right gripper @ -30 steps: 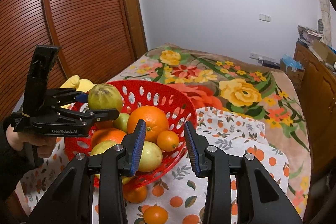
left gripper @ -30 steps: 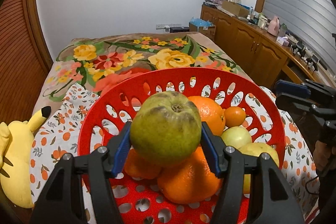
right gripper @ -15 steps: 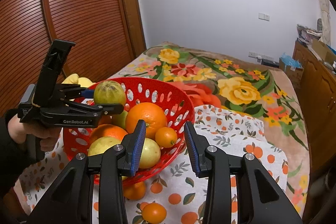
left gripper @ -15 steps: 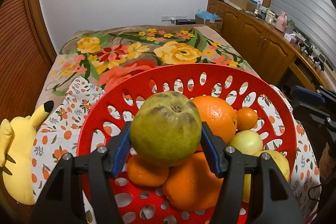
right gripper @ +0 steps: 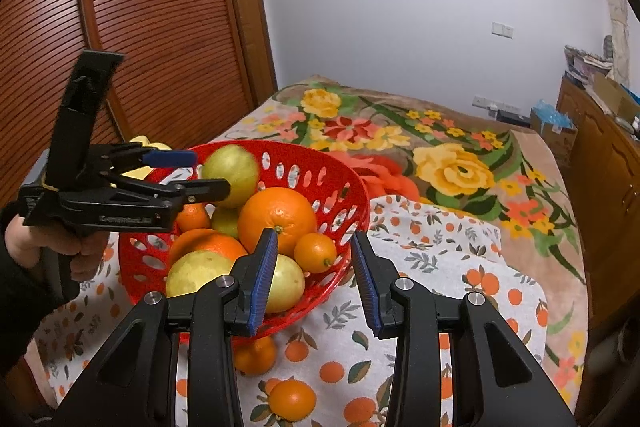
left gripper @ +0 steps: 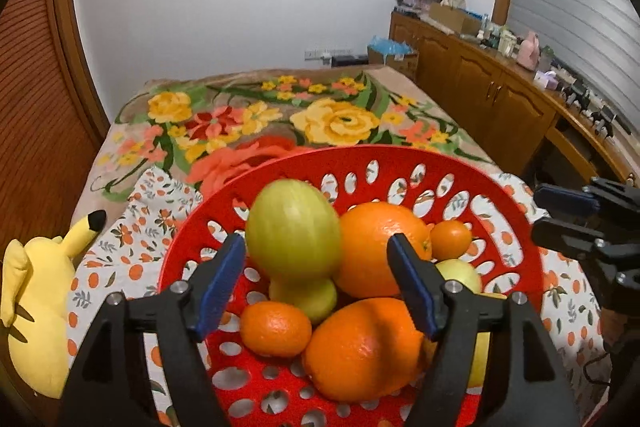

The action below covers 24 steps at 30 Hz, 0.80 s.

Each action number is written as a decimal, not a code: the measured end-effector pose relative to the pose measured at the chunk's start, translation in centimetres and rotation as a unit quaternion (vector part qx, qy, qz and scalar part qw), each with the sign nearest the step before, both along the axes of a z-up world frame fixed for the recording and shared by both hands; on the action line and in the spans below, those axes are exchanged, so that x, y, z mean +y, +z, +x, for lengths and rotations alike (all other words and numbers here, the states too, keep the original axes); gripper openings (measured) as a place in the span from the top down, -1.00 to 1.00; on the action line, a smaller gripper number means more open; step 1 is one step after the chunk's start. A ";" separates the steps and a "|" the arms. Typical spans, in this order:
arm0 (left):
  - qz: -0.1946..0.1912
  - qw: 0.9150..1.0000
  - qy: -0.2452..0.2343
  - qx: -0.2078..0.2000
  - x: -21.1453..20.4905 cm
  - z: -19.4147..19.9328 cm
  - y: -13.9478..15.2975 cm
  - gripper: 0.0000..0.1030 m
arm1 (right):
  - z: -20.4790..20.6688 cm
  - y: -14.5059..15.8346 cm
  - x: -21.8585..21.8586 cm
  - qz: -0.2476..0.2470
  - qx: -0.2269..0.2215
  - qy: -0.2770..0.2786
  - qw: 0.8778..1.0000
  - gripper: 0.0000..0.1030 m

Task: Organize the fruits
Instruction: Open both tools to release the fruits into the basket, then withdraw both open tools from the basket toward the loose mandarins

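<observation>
Through the left wrist camera, your left tool (left gripper: 316, 283) is standing spread apart, gripping nothing, while the green fruit (left gripper: 293, 229) is sitting atop the pile in the red basket (left gripper: 404, 157), beside a big orange (left gripper: 382, 249). Through the right wrist camera, your right tool (right gripper: 316, 277) is hanging apart and empty just right of the basket (right gripper: 352, 183), with a small orange (right gripper: 292, 399) lying on the cloth (right gripper: 440, 247) below.

The left gripper (left gripper: 320, 279) is level with its fingers spread wide, gripping nothing. The right gripper (right gripper: 316, 275) points forward, its blue pads (right gripper: 264, 279) parted with nothing between.
</observation>
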<state>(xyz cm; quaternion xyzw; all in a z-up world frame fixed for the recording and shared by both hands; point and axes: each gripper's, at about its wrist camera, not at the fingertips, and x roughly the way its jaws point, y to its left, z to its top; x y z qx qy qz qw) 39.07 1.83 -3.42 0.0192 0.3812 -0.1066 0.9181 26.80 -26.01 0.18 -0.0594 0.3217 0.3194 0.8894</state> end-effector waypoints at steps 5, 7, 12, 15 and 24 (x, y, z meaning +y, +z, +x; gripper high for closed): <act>-0.016 1.000 -0.005 -0.023 0.2 -1.9 0.6 -0.50 | -0.8 0.0 -0.6 0.003 0.000 -0.006 1.000 0.26; -0.024 0.999 -0.003 -0.036 0.4 -2.9 0.8 -0.59 | -1.3 0.0 -0.9 0.005 -0.002 -0.009 1.000 0.25; -0.038 0.998 -0.006 -0.058 0.3 -5.4 1.2 -0.66 | -2.7 0.0 -1.5 0.009 -0.004 -0.015 1.000 0.13; -0.047 0.997 -0.008 -0.066 0.2 -6.9 1.4 -0.69 | -3.6 -0.2 -1.9 0.004 -0.006 -0.018 1.000 0.11; -0.046 0.996 -0.022 -0.073 -1.1 -11.4 1.2 -0.70 | -5.7 -1.5 -2.9 -0.003 0.003 -0.028 1.000 0.09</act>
